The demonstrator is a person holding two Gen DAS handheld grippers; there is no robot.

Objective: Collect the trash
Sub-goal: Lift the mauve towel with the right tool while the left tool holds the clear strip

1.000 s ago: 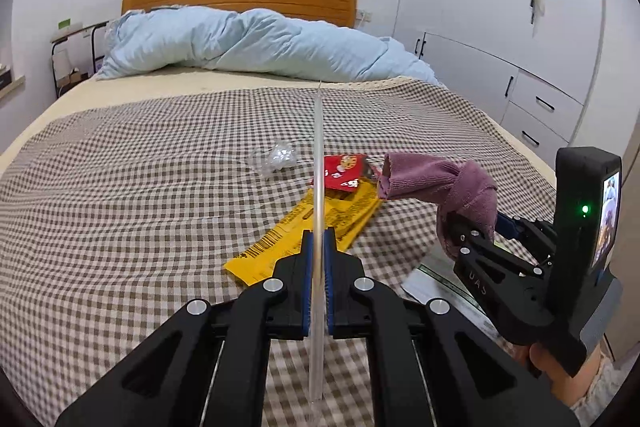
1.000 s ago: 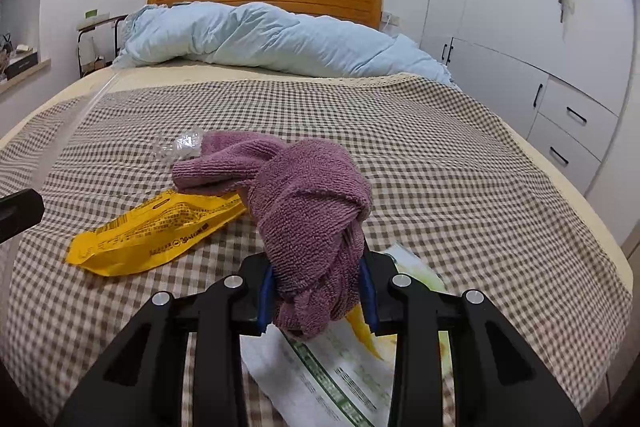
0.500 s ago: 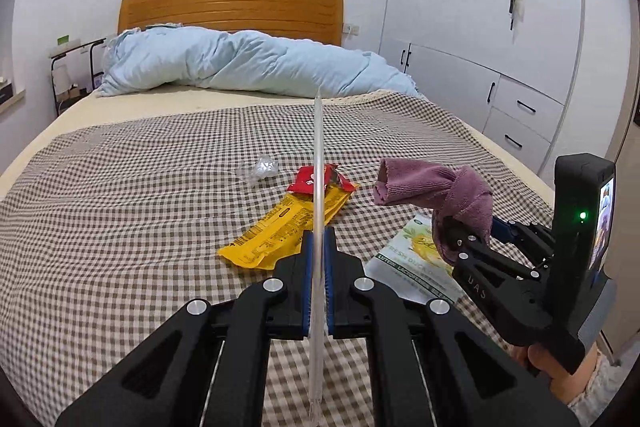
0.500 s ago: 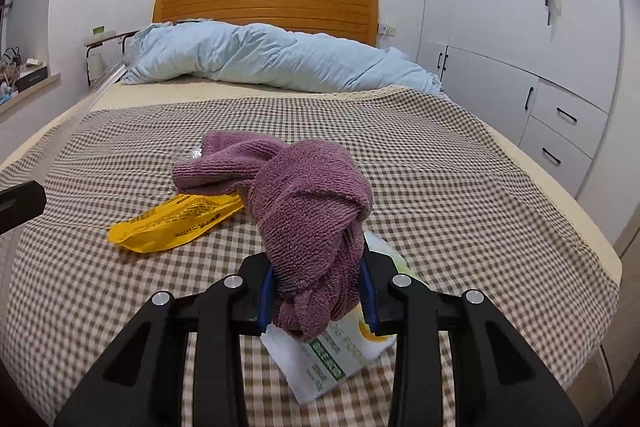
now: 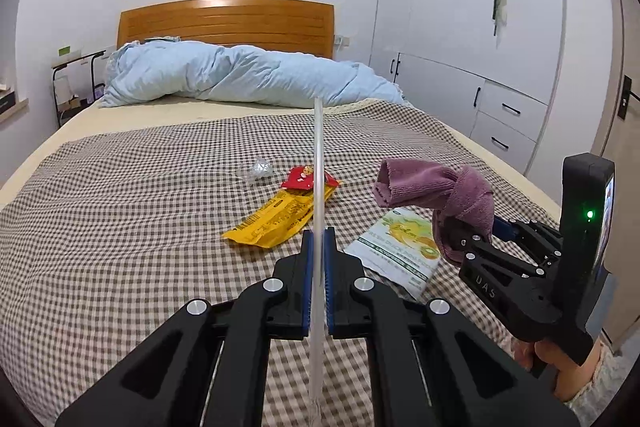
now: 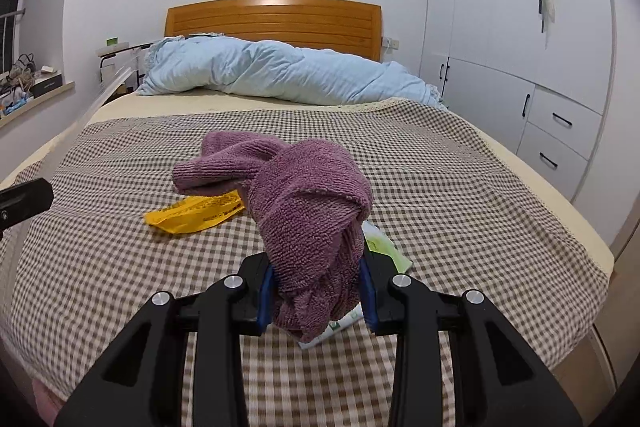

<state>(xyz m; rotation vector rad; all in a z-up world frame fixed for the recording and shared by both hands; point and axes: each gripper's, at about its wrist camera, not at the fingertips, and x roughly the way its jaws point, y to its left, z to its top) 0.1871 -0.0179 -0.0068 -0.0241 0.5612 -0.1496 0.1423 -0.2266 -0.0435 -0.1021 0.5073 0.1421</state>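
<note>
Both hand-held grippers have pulled back from the bed since the earlier frames, so the trash now lies farther away and more of the checked cover [image 5: 120, 227] shows in front. The left hand-held gripper [image 5: 319, 247] is clenched on a thin clear plastic strip [image 5: 318, 167], which stands up edge-on between its blue pads. The right hand-held gripper [image 6: 318, 291] is grasping a purple towel [image 6: 304, 195]; the cloth is bunched between the pads and one rolled end sticks out to the left. In the left wrist view a person's hand [image 5: 560, 367] holds this right gripper at the near right.

On the bed the trash lies near the middle of the cover. A yellow wrapper [image 5: 276, 219] lies flat, with a small red packet [image 5: 306, 179] touching its far end. A crumpled clear wrapper [image 5: 256, 169] lies just to the left of the red packet. A white and green packet [image 5: 396, 247] lies to the right of the yellow wrapper, partly under the towel. A light blue quilt [image 5: 240, 79] lies along the far end by the wooden headboard [image 5: 228, 19], and white wardrobes [image 5: 460, 27] fill the right wall.
</note>
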